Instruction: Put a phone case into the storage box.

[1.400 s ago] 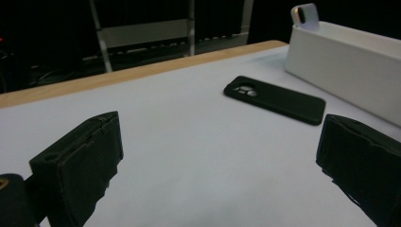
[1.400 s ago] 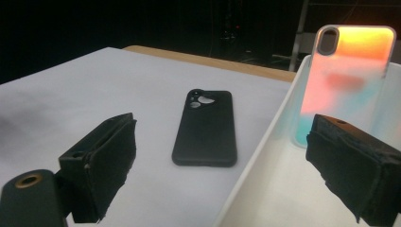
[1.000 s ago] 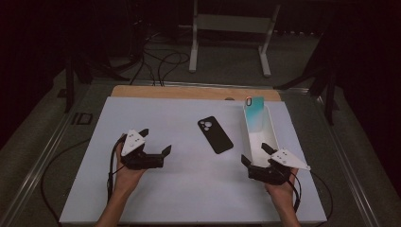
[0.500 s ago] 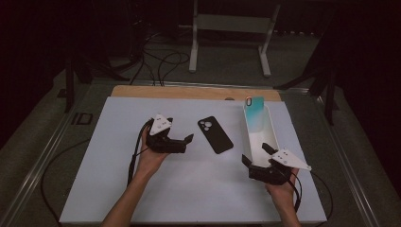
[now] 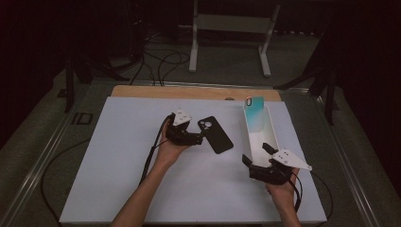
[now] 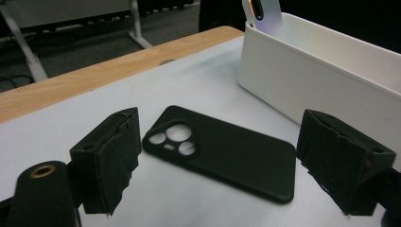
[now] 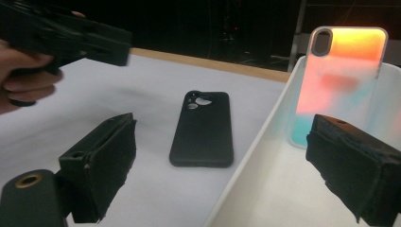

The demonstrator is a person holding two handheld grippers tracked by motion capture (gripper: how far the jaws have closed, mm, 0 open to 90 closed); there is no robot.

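your right tool [image 5: 259, 155] sits nearest you with its jaws wide apart around the near end wall of the white bin [image 5: 273, 135], pressing on nothing. further out, your left tool [image 5: 202, 137] has its jaws just closing but not yet gripping, either side of the black phone case [image 5: 216, 134], which lies flat on the tabletop [image 5: 118, 156], matte, camera cutouts up. judged: pickup not made, transfer left; a pastel case [image 5: 254, 109] already leans in the bin's far end.

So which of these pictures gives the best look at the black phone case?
The left gripper view: the black phone case lies close and sharp, camera cutouts plain. The right gripper view shows it whole but farther off; the high view shows it small.
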